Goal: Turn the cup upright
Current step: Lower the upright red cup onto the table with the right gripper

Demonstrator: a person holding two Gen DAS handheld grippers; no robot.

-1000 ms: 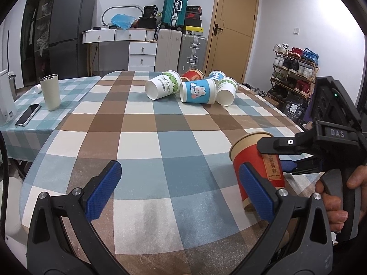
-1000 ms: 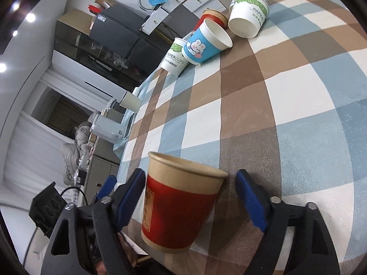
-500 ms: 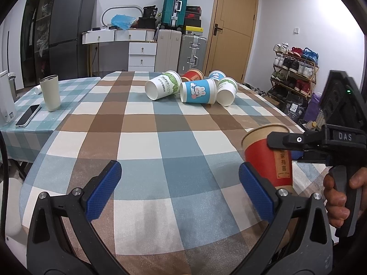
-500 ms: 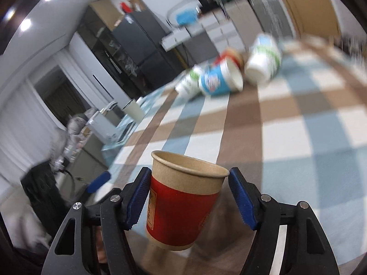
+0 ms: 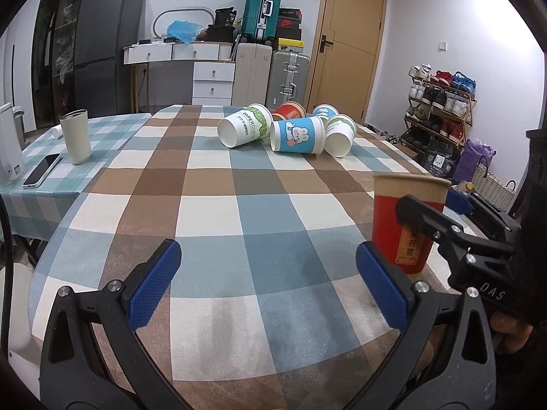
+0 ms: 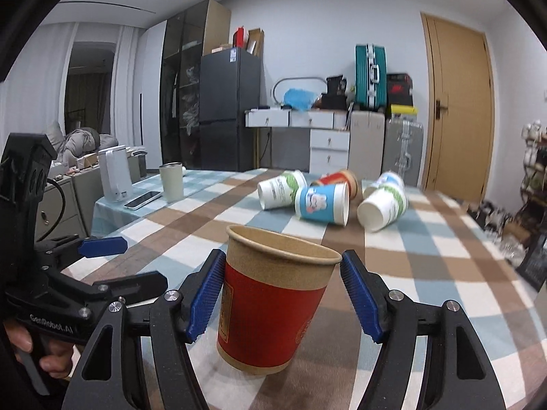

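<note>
A red paper cup (image 6: 270, 311) with a brown rim stands nearly upright between the blue pads of my right gripper (image 6: 282, 299), which is shut on it. It leans slightly, its base at or just above the checked tablecloth (image 6: 427, 294). In the left wrist view the same cup (image 5: 405, 218) is at the right, held by the right gripper (image 5: 441, 218). My left gripper (image 5: 266, 287) is open and empty over the near part of the table. Several paper cups lie on their sides at the far end: a blue rabbit cup (image 5: 297, 135) and white-green ones (image 5: 244, 130).
A beige tumbler (image 5: 76, 136), a phone (image 5: 41, 169) and a white kettle (image 6: 114, 174) are on the left table. The table's right edge (image 5: 410, 167) is close to the red cup. A shoe rack (image 5: 441, 102) stands beyond it.
The right gripper has turned the red cup from tilted to nearly upright and lowered it toward the table. The left gripper has not moved.
</note>
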